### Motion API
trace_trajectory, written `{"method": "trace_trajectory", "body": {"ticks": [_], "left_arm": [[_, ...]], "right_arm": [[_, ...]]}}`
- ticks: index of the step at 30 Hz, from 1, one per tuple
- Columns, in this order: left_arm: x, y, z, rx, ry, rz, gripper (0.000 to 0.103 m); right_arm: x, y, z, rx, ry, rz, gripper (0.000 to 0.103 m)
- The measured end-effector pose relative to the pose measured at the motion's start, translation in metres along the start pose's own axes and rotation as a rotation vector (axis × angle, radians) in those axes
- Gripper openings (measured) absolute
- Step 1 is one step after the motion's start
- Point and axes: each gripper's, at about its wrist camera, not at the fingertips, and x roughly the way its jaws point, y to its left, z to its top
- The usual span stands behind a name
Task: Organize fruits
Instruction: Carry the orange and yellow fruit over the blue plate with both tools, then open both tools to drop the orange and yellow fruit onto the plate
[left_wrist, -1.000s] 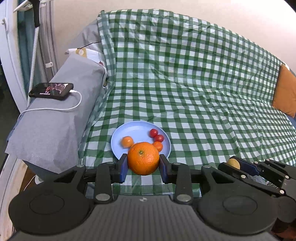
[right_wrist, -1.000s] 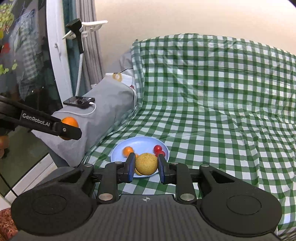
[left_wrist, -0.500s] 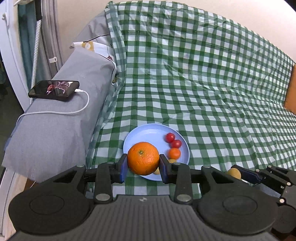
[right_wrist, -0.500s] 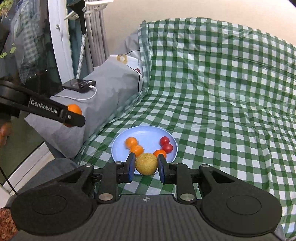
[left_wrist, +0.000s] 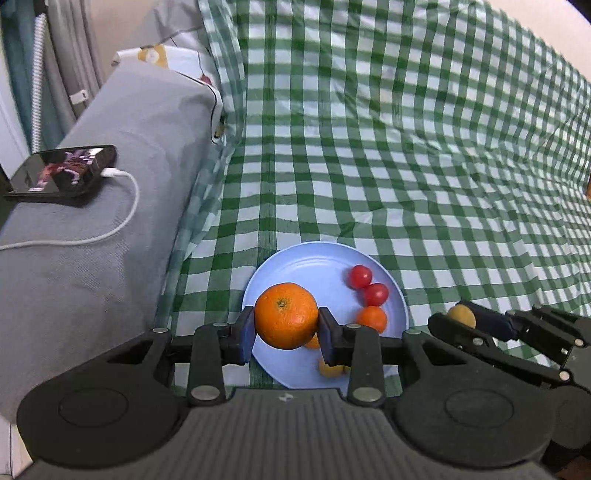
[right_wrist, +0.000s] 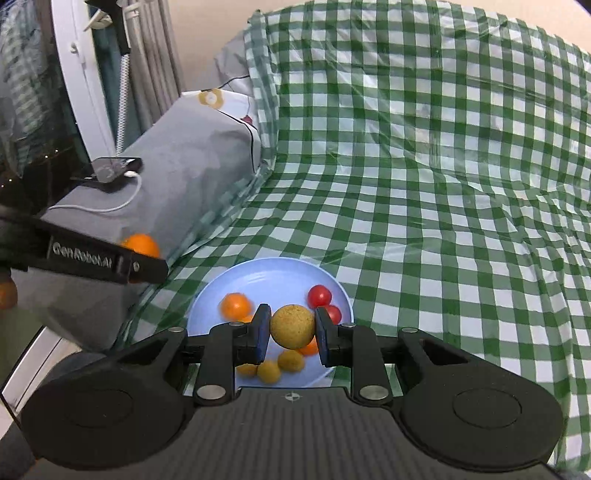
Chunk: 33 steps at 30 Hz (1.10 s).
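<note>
My left gripper (left_wrist: 286, 334) is shut on a large orange (left_wrist: 286, 320) and hangs over the left part of the light blue plate (left_wrist: 306, 264). My right gripper (right_wrist: 291, 334) is shut on a round yellow-brown fruit (right_wrist: 292, 326) above the plate (right_wrist: 266, 271). On the plate lie two red cherry tomatoes (left_wrist: 360, 276), a small orange fruit (left_wrist: 371, 318) and small yellow fruits (right_wrist: 268, 371). In the left wrist view the right gripper (left_wrist: 465, 323) with its yellow fruit (left_wrist: 460, 315) shows at the right. The right wrist view has the left gripper's finger (right_wrist: 107, 262) and orange (right_wrist: 140, 245) at the left.
The plate lies on a green-and-white checked cloth (left_wrist: 388, 147) draped over a sofa. On the left stands a grey-covered armrest (left_wrist: 110, 221), bearing a phone (left_wrist: 62, 173) on a white charging cable (left_wrist: 122, 221). Curtains and a window frame (right_wrist: 85, 92) are beyond it.
Both grippers have moved toward the plate and lower, each still holding its fruit. The plate now appears larger and closer under the fingers.
</note>
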Motion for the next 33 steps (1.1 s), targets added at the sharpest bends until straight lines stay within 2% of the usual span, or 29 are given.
{"method": "trace_trajectory", "body": {"ticks": [10,18,19,21,22,23,24,25,26,28,33], "left_arm": [[0.072,0.000,0.021,0.026,0.081,0.021,0.039],[0.109,-0.001,0.028,0.050,0.117,0.032,0.039],[0.111,-0.001,0.029,0.055,0.114,0.032,0.041],[0.112,0.000,0.031,0.062,0.101,0.026,0.070],[0.111,0.000,0.032,0.058,0.090,0.033,0.096],[0.107,0.001,0.032,0.052,0.066,0.049,0.102],[0.103,0.002,0.031,0.051,0.038,0.065,0.103],[0.100,0.002,0.031,0.066,0.035,0.069,0.103],[0.098,0.002,0.030,0.082,0.051,0.067,0.102],[0.092,0.004,0.028,0.085,0.079,0.076,0.102],[0.063,0.011,0.010,0.038,0.079,0.077,0.102]], "right_arm": [[0.069,-0.008,0.003,-0.017,0.082,0.019,0.027],[0.110,-0.005,0.004,-0.042,0.124,0.021,0.027],[0.113,-0.006,0.004,-0.048,0.127,0.024,0.027],[0.119,-0.004,0.004,-0.077,0.134,0.040,0.029],[0.122,-0.003,0.004,-0.100,0.141,0.037,0.042],[0.123,-0.002,0.004,-0.116,0.151,0.031,0.050],[0.123,-0.001,0.004,-0.123,0.157,0.026,0.061],[0.120,-0.001,0.004,-0.120,0.157,0.021,0.065],[0.116,-0.001,0.003,-0.111,0.158,0.020,0.068],[0.104,-0.001,0.001,-0.100,0.161,0.022,0.080],[0.066,0.006,-0.010,-0.089,0.154,-0.011,0.091]]}}
